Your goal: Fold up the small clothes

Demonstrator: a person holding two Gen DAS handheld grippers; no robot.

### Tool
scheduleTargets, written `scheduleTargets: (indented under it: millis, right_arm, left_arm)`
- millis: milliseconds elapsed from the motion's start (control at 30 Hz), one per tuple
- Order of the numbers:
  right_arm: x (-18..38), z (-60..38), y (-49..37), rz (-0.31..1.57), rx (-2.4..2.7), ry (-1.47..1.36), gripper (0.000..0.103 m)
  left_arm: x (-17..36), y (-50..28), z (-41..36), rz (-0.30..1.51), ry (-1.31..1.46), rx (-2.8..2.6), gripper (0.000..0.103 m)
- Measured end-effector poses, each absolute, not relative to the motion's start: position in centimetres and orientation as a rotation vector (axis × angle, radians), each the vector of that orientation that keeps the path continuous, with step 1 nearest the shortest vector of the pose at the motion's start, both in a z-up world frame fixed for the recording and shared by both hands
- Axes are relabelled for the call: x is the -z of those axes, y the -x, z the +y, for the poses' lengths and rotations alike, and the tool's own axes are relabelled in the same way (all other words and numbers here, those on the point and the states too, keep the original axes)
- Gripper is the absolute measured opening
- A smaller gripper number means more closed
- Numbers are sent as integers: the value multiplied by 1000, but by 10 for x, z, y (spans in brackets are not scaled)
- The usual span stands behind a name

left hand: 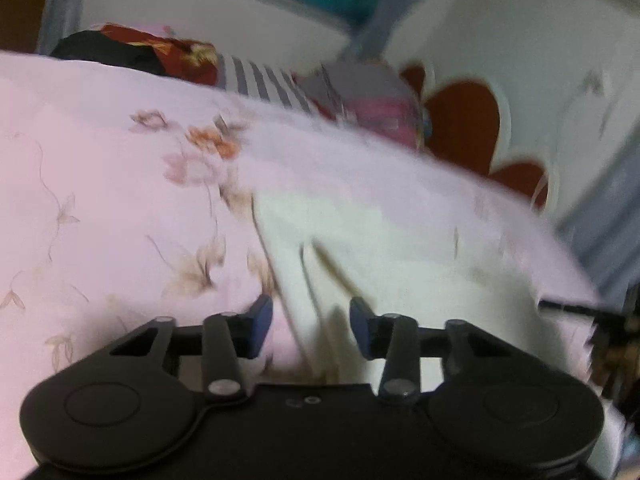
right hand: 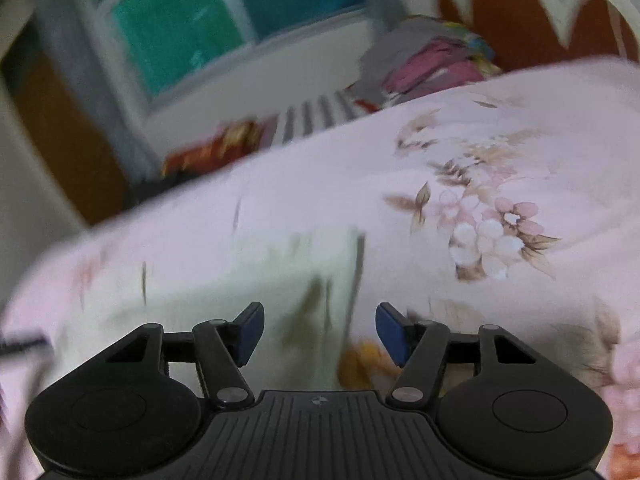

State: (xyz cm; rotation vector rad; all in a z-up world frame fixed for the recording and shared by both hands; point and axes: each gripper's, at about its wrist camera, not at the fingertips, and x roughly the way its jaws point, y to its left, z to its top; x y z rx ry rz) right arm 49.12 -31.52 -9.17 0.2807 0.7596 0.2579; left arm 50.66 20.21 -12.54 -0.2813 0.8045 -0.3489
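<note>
A: Where is the garment now?

B: The pale cream garment lies flat on the pink flowered bedsheet, just in front of both grippers. The left gripper has its fingers apart, nothing between them, over the garment's left edge. The right gripper is likewise spread and empty, over the right edge.

A: How should the fold go?

B: I'd say pinch each edge cleanly, only the top layer, lift evenly and lay it straight. The blur makes the seams hard to read.

A: Any baskets?

B: None visible. Beyond the garment, a loose pile of clothes sits by the headboard.
</note>
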Motion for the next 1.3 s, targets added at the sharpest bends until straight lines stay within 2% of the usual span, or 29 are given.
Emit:
scheduleTargets:
  millis: [167,367,533,767,833,967,1067,1300]
  right_arm:
    - [106,-277,-504,785,-295,-22,62]
    - [103,-280,-566,755,-199,-201,62]
    - [88,-310,-566,703,-153,-311,62]
    - [92,-301,-523,774,-306,-142,62]
    - [101,-286,-526,790,-307,-80,62]
    - [106,-278,-549,760,-245,-126,62]
    - [107,-272,-565,778,-243,-141,31]
    - [116,-264,-582,810,-243,-66,30]
  left_arm:
    - [127,-543,176,805,167,329,36]
    - [127,-585,175,779,241,259,38]
    - [128,-577,188,770,284,240,42]
    - [128,-568,185,768,247,278,39]
    - [127,-574,177,766,235,279,37]
    - [126,-586,166,775,221,284,34]
    - [131,-596,162,812,218,301,19]
    - [139,-603,164,835,235,309,14]
